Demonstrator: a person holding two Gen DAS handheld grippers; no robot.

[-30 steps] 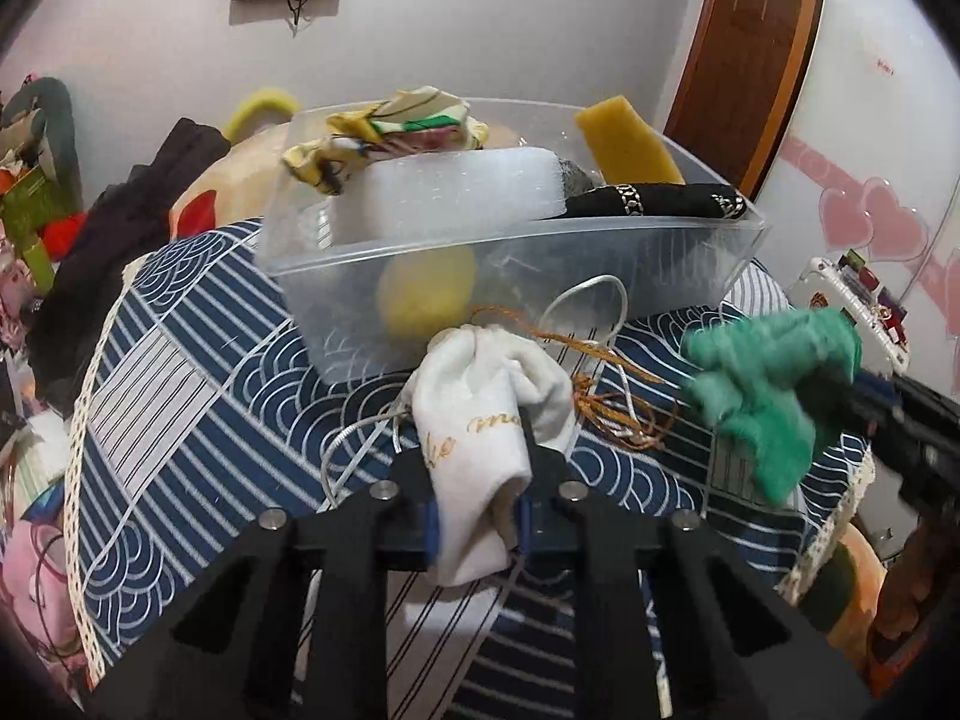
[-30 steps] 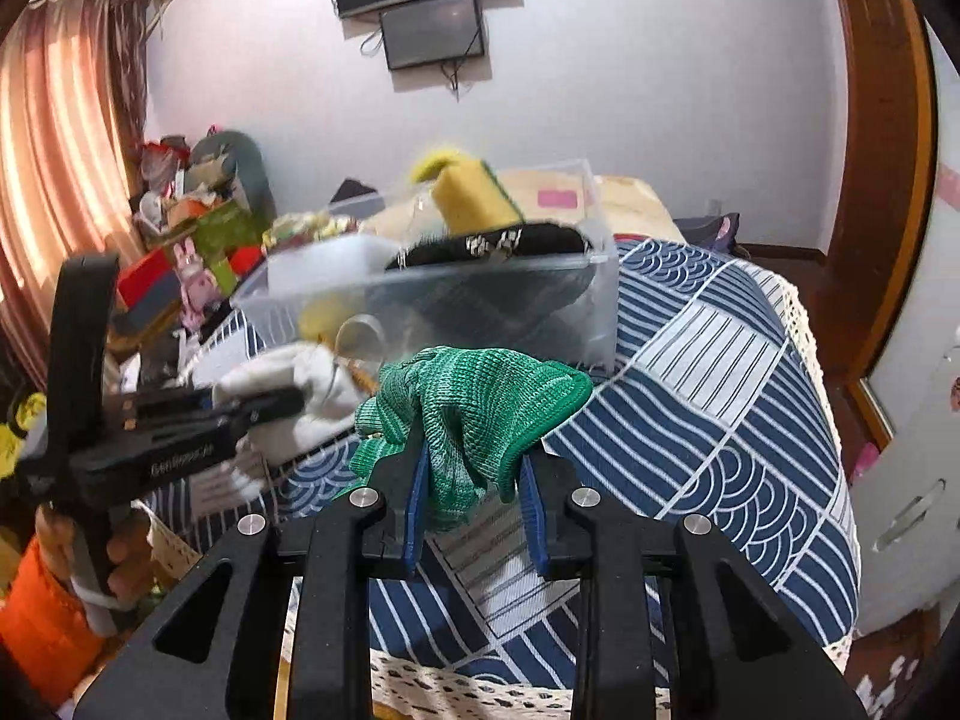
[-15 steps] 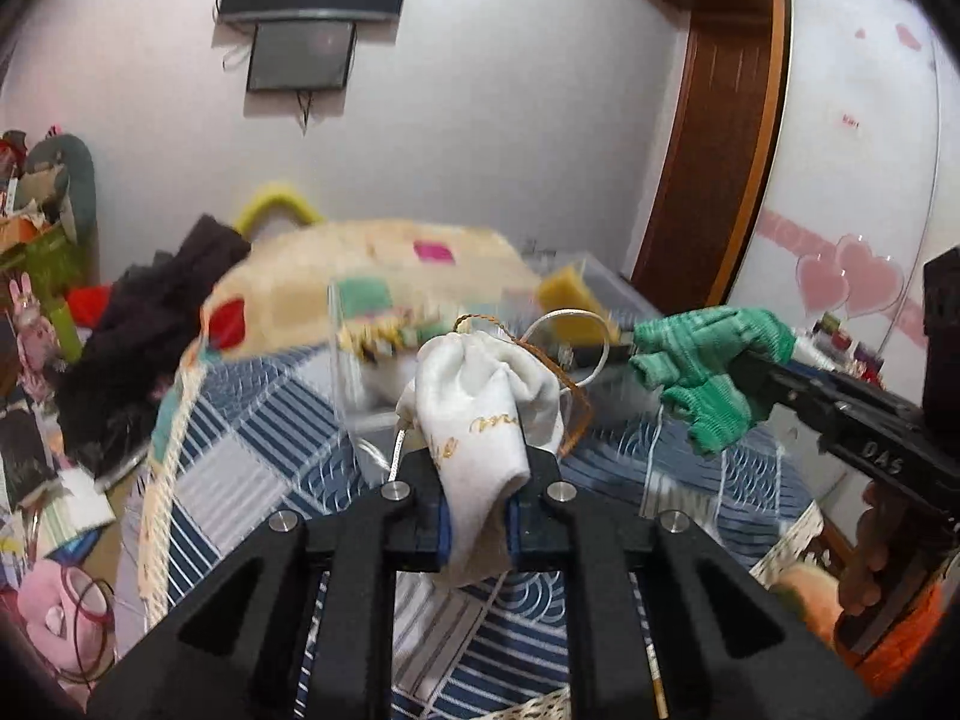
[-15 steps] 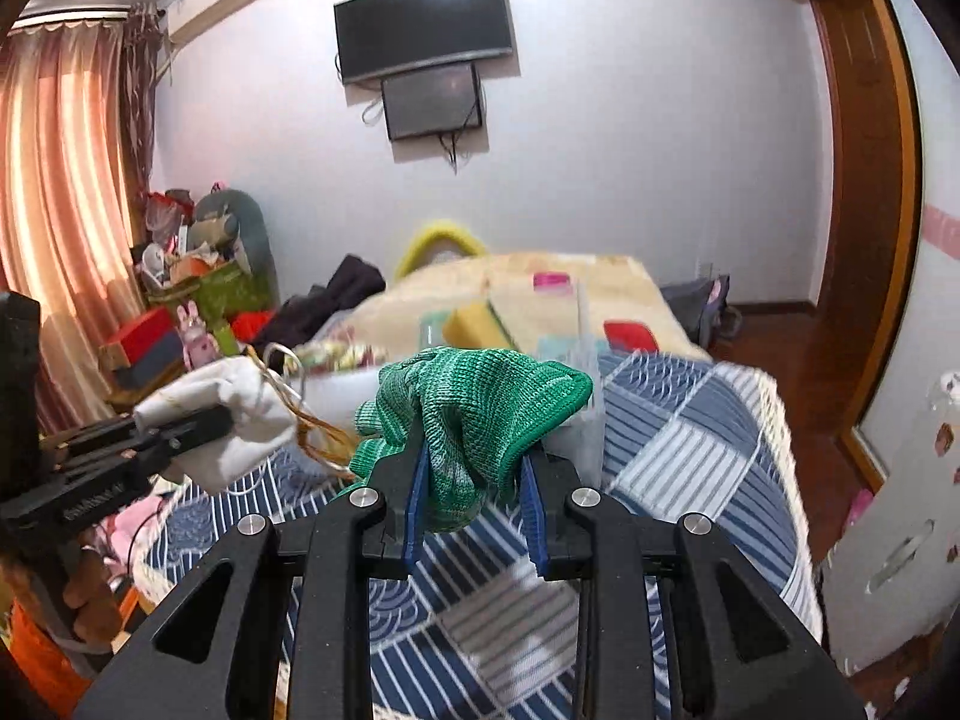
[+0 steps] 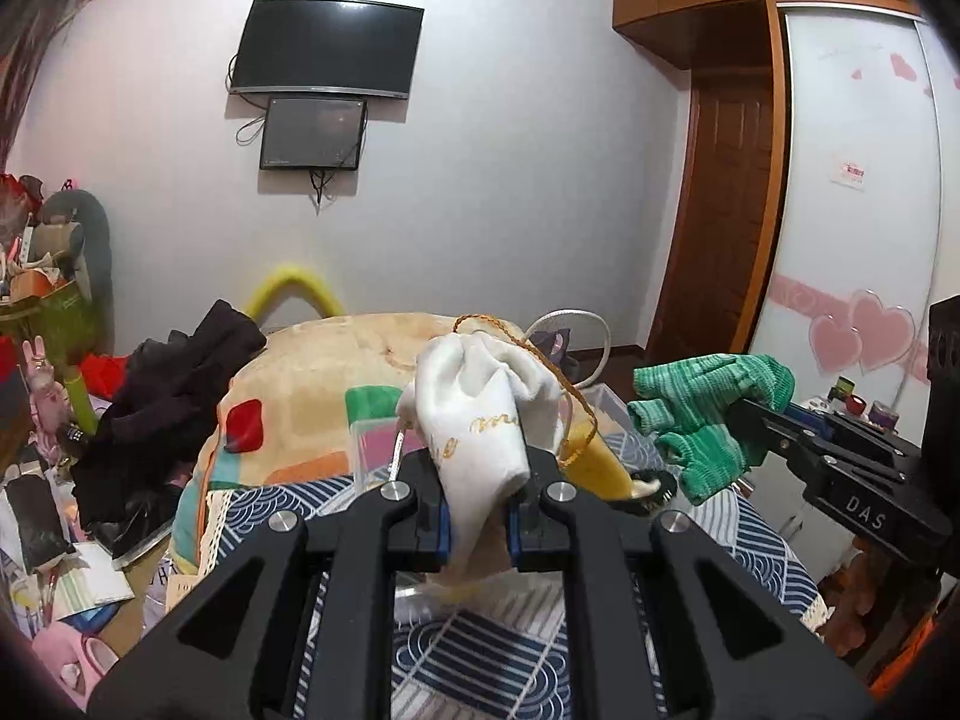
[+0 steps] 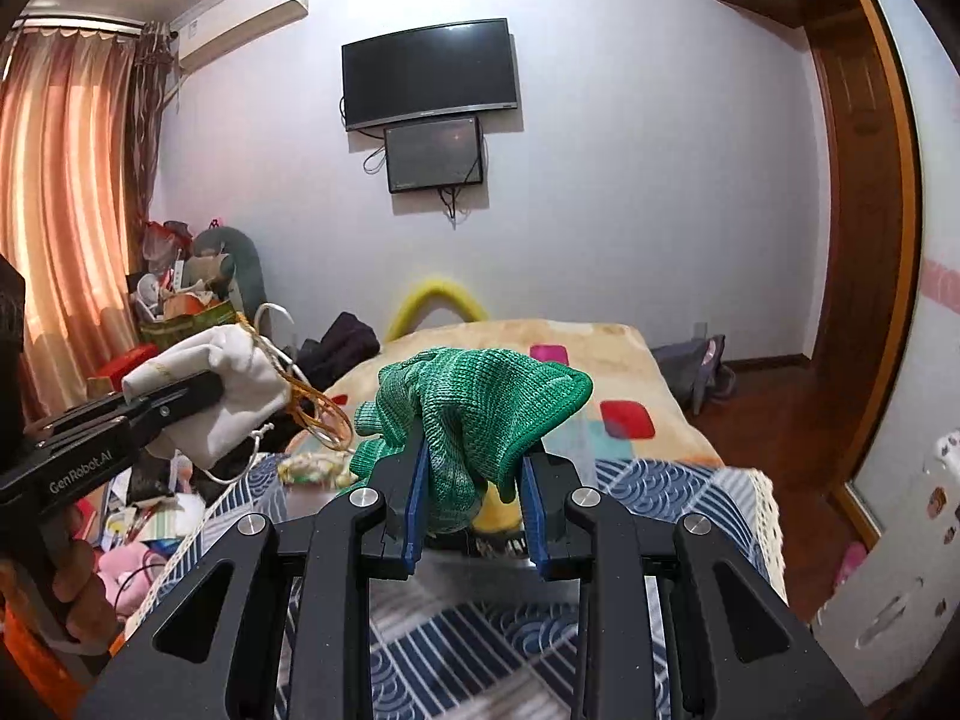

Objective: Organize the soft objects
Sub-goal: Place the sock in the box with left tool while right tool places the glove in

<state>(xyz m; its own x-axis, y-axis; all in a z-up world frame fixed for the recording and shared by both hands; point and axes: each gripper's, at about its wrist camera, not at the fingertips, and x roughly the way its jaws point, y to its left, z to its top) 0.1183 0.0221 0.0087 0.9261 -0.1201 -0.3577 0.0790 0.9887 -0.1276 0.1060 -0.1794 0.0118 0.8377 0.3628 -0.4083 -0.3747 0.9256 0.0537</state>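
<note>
My left gripper [image 5: 477, 519] is shut on a white drawstring pouch [image 5: 480, 408] with gold cords, held up in the air; it also shows in the right wrist view [image 6: 210, 384]. My right gripper [image 6: 474, 510] is shut on a green knit glove [image 6: 480, 414], also lifted; the glove shows in the left wrist view [image 5: 708, 414] to the right of the pouch. The clear plastic bin [image 5: 375, 450] with a yellow sponge [image 5: 594, 462] lies low behind both grippers, mostly hidden.
A blue patterned cloth [image 6: 660, 480] covers the table below. Behind it is a bed with a patchwork blanket [image 6: 540, 348], dark clothes [image 5: 174, 384], and clutter on the floor at left [image 5: 54, 540]. A wardrobe door [image 5: 852, 240] stands at right.
Both grippers have risen and tilted up with their loads. The bin has dropped low in both views and the wall now fills the frames.
</note>
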